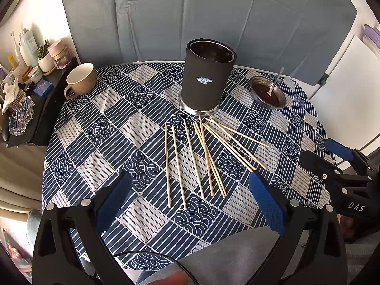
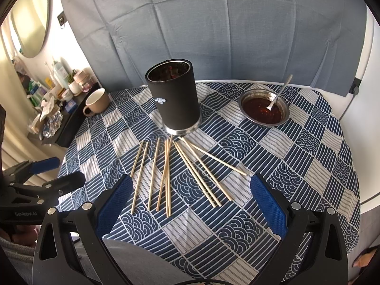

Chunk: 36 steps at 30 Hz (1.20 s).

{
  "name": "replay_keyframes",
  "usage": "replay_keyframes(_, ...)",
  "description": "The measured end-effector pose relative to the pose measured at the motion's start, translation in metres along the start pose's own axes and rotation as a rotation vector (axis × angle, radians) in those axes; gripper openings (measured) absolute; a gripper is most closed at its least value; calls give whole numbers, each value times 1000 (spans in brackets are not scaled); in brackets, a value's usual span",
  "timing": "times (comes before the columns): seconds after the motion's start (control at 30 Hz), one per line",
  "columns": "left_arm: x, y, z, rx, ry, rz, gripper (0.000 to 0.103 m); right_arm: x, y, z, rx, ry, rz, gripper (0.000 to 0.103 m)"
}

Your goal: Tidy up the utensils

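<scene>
Several wooden chopsticks point(image 1: 190, 159) lie fanned out on the blue patterned tablecloth point(image 1: 99, 142), in front of a tall black cylindrical holder point(image 1: 206, 78) that stands upright. They also show in the right wrist view point(image 2: 166, 178), below the holder point(image 2: 174, 102). My left gripper point(image 1: 190, 190) is open and empty, held above the near ends of the chopsticks. My right gripper point(image 2: 190, 190) is open and empty, also above the near ends. The right gripper shows at the right edge of the left wrist view point(image 1: 330, 154); the left gripper shows at the left of the right wrist view point(image 2: 59, 171).
A beige mug point(image 1: 80, 79) stands at the far left of the table. A metal bowl of dark sauce with a spoon point(image 2: 263, 109) stands at the far right. A cluttered black shelf point(image 1: 28, 87) is left of the table. A grey padded headboard point(image 2: 213, 28) is behind.
</scene>
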State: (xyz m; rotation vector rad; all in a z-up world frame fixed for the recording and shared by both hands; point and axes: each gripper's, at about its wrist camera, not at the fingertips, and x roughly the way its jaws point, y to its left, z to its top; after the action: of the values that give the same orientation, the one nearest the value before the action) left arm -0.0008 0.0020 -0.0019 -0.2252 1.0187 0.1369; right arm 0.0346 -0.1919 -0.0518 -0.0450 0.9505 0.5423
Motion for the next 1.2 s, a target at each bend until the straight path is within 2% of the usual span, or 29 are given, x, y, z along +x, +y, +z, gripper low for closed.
replay_keyframes(0.57,5,0,2,-4,21,-2,97,7,2,1,-5,31,9,95)
replay_keyframes(0.9,19,1,6,-4,69,6,97,19,1,5,-2,64,31,95)
replay_keyframes(1.2,42,5,13,-16,140,15,97,44,-3,11,7,142,55,95)
